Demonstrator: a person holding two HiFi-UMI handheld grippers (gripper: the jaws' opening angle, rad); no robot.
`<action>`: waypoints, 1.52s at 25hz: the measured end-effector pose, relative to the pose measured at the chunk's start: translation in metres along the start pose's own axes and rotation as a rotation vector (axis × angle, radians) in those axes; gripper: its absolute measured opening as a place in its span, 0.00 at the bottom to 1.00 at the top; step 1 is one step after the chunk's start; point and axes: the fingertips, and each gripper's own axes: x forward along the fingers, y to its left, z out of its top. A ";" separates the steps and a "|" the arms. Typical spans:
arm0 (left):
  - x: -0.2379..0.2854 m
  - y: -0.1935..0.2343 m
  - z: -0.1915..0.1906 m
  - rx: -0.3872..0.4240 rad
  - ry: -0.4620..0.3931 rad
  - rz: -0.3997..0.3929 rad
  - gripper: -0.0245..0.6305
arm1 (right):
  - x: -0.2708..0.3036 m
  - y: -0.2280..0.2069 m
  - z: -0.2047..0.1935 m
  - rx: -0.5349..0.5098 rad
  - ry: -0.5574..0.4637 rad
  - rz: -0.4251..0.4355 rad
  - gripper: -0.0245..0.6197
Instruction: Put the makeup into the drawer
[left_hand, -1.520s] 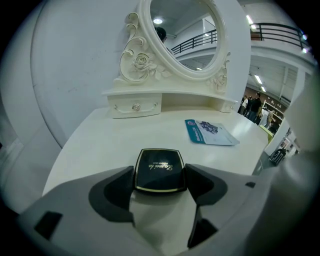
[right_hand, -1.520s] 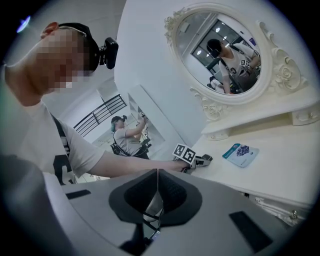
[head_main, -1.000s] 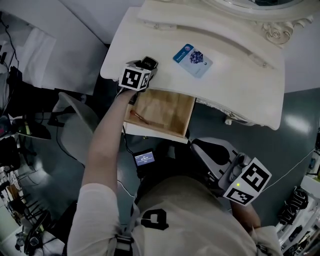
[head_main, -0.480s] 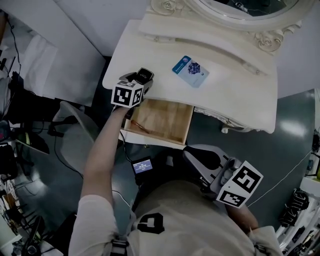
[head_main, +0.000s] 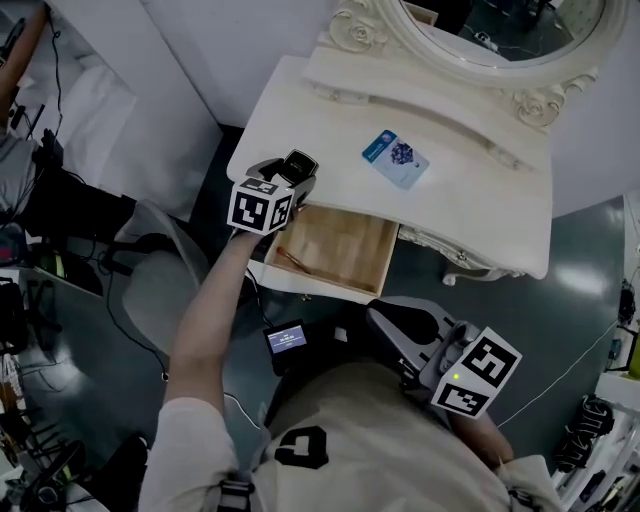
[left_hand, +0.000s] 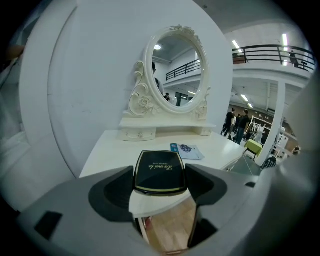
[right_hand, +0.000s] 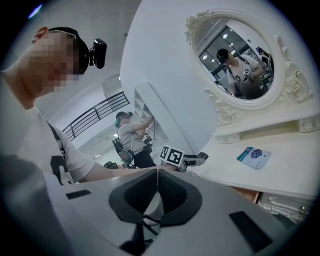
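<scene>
— Risen a bit, hasn't it, the left gripper (head_main: 286, 180)?
— Yes. Nearest, the right gripper (right_hand: 156, 182) is pressed together, empty. The left pinches the compact (left_hand: 160, 170) at the vanity's edge above the open drawer (head_main: 340, 245). Carry it over bare wood, lower it level, then release.
— Its look?
— Glossy black, gold-rimmed, lying flat.

text: gold script on compact (left_hand: 160, 172) lid, too small to read | blue card (head_main: 395, 160): print unreadable

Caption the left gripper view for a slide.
Left gripper grips a black compact; open wooden drawer visible below, white vanity, mirror and blue packet beyond.
</scene>
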 end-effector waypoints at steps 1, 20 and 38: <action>-0.006 0.000 0.001 0.004 -0.005 -0.002 0.61 | 0.001 0.003 0.001 -0.008 -0.004 -0.004 0.08; -0.107 -0.027 -0.027 -0.043 -0.104 -0.074 0.61 | 0.001 0.076 -0.007 -0.100 -0.039 -0.041 0.08; -0.090 -0.090 -0.054 -0.160 -0.076 -0.027 0.61 | -0.090 0.014 -0.012 -0.002 -0.142 -0.117 0.08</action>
